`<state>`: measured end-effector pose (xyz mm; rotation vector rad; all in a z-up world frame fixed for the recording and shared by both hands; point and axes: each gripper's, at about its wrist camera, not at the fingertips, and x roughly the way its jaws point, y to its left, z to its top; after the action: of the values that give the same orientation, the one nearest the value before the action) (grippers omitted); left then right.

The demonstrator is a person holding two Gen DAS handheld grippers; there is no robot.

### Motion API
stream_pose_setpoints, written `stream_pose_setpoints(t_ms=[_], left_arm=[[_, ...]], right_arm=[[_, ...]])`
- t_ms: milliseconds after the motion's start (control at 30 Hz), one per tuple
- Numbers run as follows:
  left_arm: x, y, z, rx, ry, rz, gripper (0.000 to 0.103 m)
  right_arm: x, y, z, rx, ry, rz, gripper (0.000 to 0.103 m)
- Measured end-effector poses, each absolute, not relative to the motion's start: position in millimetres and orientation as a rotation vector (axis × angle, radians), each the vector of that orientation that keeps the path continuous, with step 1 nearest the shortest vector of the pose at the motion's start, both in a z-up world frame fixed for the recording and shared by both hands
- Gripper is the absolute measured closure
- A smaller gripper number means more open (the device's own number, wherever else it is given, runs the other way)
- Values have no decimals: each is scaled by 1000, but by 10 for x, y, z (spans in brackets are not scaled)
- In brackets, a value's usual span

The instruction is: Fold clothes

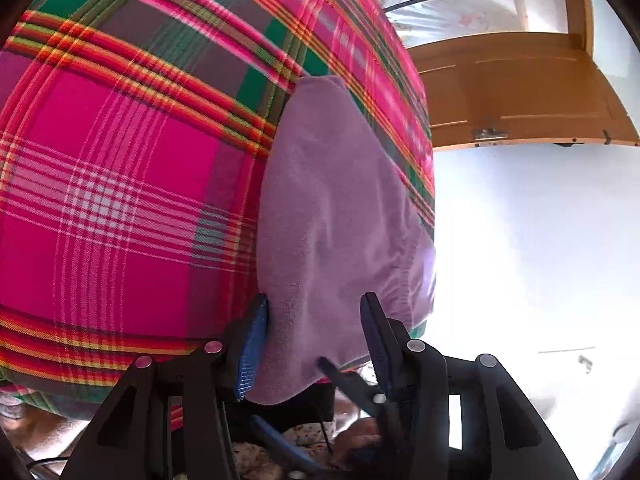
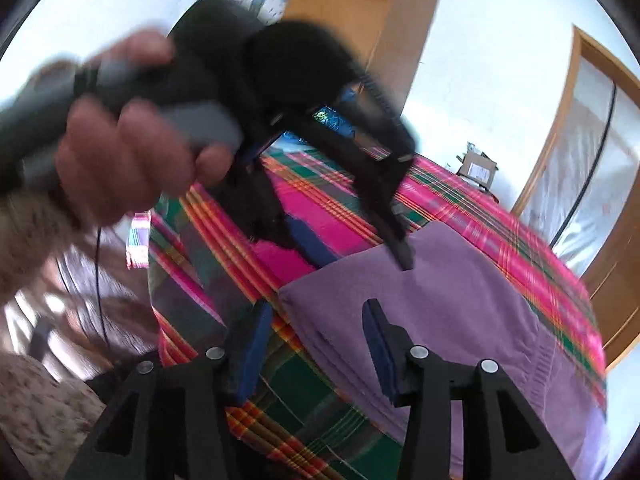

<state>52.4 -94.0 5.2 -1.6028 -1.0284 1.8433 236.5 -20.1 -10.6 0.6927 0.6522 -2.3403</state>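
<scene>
A folded purple garment point(image 1: 340, 208) lies flat on a pink, green and orange plaid bed cover point(image 1: 120, 160). My left gripper point(image 1: 316, 312) stands open over its near edge, one blue pad at the cloth's side, the other finger above the cloth. In the right wrist view, a person's hand point(image 2: 120, 160) holds the left gripper point(image 2: 364, 256) pointing down. One of its tips touches the purple garment point(image 2: 460, 300) and the other rests on the plaid cover point(image 2: 304, 392) beside it. My right gripper point(image 2: 316, 320) is open above the garment's near-left corner, with nothing gripped.
A wooden door point(image 1: 520, 92) and a bright white floor lie beyond the bed's right edge. A wooden wardrobe point(image 2: 360, 40), a cardboard box point(image 2: 478, 170) and a glazed door point(image 2: 592, 140) stand behind the bed. A cable hangs at the left.
</scene>
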Motion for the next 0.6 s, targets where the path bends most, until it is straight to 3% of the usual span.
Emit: stream_pose_setpoints(t_ms=[600], left_arm=[[512, -952, 53, -1605, -1061, 1820, 56]], right_arm=[[2257, -623, -311, 644, 822, -2522, 59]])
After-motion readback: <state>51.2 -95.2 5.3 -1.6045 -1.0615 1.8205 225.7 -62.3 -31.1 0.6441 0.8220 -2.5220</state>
